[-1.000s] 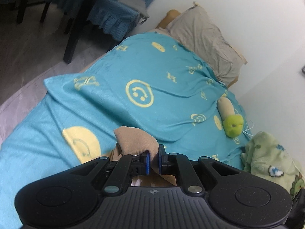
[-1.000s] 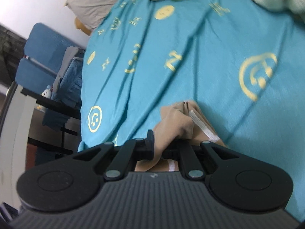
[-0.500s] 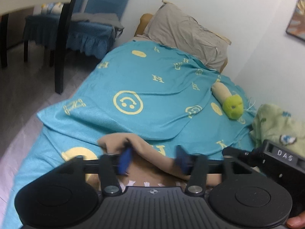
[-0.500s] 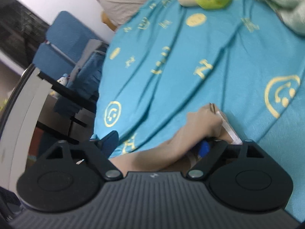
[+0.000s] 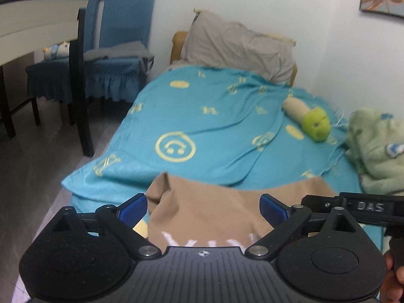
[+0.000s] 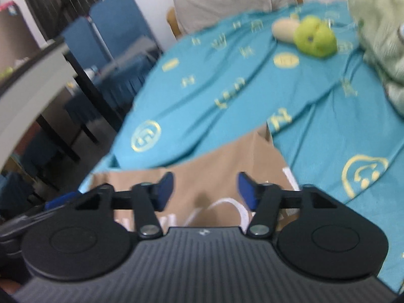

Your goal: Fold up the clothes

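Left wrist view: the tan garment (image 5: 209, 209) is seen lying on the bed, on the teal blanket (image 5: 202, 126), at the end far from the grey pillow (image 5: 237, 48) and just below the large smiley print. The left tongs (image 5: 203, 208) are spread wide over it, having just been opening, with the cloth beneath and between the blue pads but not pressed by either. In the right wrist view the right tongs (image 6: 205, 189) are held at a narrower gap over the same garment (image 6: 227, 166), having just been closing; nothing is pinched there, and the cloth lies flat under them. The garment is laid out as a broad flat panel with white lettering and a white cord at the near edge, so it is judged that one fold has been set down and released. Whether it is folded in full cannot be told, since the near part is hidden behind the tongs. Left to do, it is judged, are any further folds to bring it to a compact stack. The green plush toy (image 5: 315, 123) and the pale green fleece (image 5: 376, 151), nearer the pillow, lie well apart from the garment.
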A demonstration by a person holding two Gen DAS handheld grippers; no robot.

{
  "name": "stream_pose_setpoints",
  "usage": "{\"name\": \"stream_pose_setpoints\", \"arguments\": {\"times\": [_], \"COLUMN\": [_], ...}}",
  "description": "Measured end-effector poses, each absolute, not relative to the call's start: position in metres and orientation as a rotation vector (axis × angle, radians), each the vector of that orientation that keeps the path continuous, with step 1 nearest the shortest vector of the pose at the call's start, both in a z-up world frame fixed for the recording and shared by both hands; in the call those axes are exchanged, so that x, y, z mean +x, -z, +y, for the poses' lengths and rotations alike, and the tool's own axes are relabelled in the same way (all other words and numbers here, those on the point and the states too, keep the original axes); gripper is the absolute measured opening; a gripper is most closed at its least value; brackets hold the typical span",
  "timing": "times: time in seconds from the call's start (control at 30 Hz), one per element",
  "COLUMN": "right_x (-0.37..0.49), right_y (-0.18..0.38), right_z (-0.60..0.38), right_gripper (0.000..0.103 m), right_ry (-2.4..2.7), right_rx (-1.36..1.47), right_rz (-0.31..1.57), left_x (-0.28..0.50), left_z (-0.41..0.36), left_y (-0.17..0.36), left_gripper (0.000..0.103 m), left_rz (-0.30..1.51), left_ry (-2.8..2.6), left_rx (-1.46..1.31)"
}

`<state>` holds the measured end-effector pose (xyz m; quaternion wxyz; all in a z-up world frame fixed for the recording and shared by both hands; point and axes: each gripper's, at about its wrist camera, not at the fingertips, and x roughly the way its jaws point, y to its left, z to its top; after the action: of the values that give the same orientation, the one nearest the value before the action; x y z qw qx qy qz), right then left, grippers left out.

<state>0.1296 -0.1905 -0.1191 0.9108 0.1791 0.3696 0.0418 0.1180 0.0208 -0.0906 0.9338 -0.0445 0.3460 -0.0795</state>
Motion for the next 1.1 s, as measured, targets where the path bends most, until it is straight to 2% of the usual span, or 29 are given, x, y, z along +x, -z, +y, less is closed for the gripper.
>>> {"name": "stream_pose_setpoints", "arguments": {"times": [0.2,0.5,0.8,1.1], "right_x": [0.140,0.086,0.073,0.073], "right_y": [0.138,0.109,0.125,0.131], "right_z": [-0.189,-0.180,-0.175,-0.178], "right_gripper": [0.039,0.042,0.040,0.040], "right_ry": [-0.048,-0.066,-0.049,-0.053], "right_rx": [0.317,0.309,0.275,0.303], "right_rz": [0.818,0.776,0.872,0.884], "left_x": [0.127,0.084,0.069,0.046], "left_z": [0.024,0.024,0.011,0.025], "left_y": [0.109,0.073,0.097,0.074], "left_gripper": [0.093,0.093,0.093,0.094], "left_rz": [0.790,0.742,0.894,0.897], "left_ry": [0.143,0.158,0.140,0.195], "left_rx": [-0.067,-0.073,0.010,-0.170]}}
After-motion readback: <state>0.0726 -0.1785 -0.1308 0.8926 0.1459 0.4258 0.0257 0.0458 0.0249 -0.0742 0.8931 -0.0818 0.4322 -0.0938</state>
